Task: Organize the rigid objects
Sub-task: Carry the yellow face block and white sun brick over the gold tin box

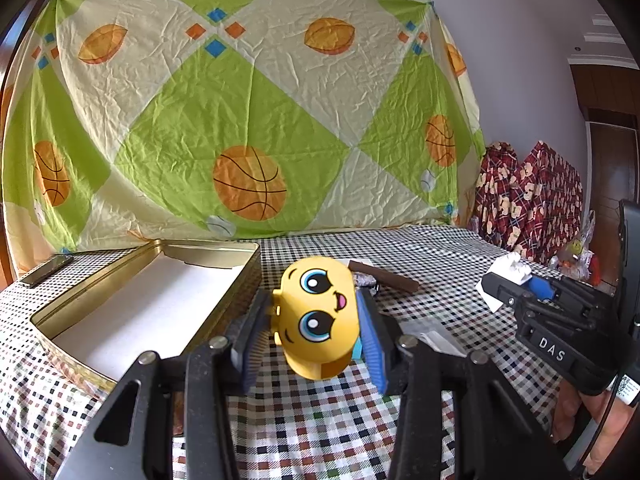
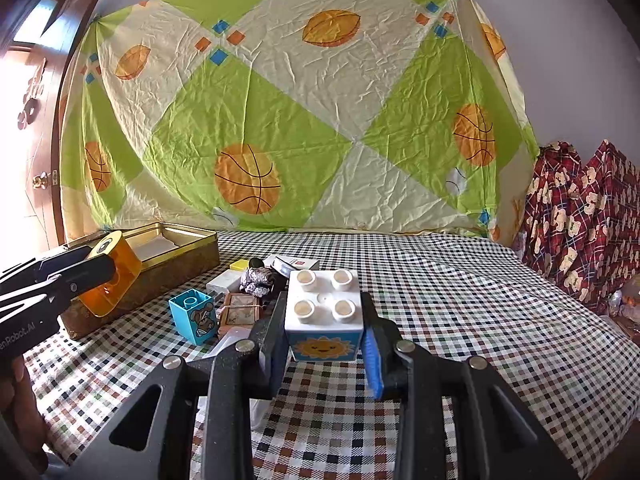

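My left gripper [image 1: 316,320] is shut on a yellow toy block with a cartoon face [image 1: 318,316] and holds it just right of the open gold tin [image 1: 140,276]. In the right wrist view the same block [image 2: 116,276] hangs beside the tin [image 2: 172,268]. My right gripper [image 2: 325,320] is shut on a white four-stud block with a sun picture [image 2: 325,316], held above the checked cloth. It also shows in the left wrist view [image 1: 516,276].
A blue block with a dog picture [image 2: 194,316], a small wooden tile [image 2: 240,314], a foil lump [image 2: 258,280], white boxes [image 2: 294,264] and a brown stick [image 1: 384,276] lie on the checked cloth [image 2: 460,320]. A phone [image 1: 46,270] lies far left.
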Tool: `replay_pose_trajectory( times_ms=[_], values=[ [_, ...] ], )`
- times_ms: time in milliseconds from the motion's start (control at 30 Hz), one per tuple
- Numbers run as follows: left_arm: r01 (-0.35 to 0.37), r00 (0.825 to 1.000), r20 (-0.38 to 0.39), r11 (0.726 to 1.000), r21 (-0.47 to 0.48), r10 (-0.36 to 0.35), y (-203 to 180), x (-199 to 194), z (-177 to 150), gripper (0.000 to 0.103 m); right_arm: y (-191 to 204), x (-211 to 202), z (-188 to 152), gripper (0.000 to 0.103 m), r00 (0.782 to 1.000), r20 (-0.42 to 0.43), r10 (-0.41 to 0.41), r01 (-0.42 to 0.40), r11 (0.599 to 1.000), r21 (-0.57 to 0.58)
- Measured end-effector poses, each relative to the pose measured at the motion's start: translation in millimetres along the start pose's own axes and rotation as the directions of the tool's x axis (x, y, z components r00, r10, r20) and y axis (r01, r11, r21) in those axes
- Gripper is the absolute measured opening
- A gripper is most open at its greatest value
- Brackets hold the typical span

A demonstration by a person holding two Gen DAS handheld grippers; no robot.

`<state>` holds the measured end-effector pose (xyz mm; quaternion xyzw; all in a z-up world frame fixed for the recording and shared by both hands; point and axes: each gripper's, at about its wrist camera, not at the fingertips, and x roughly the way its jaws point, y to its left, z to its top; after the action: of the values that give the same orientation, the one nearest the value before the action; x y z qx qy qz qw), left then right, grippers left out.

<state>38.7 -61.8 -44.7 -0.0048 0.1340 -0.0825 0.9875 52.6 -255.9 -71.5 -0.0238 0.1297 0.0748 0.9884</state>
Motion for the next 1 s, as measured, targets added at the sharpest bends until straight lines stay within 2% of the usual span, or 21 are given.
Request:
replay_pose_trajectory(
  times_ms=[467, 1000],
  values=[
    [-0.057, 0.997, 0.042, 0.998, 0.000, 0.057, 19, -11, -3, 0.042, 28, 0, 5, 0.034, 0.998, 0.020, 0.058, -0.058, 0.998, -0.014],
    [-0.085, 0.995, 0.055, 0.996, -0.013, 0.085, 38, -18, -5, 0.042, 64, 2, 6, 0.034, 0.993, 0.014, 0.117, -0.116, 0.992, -0.058]
  ],
)
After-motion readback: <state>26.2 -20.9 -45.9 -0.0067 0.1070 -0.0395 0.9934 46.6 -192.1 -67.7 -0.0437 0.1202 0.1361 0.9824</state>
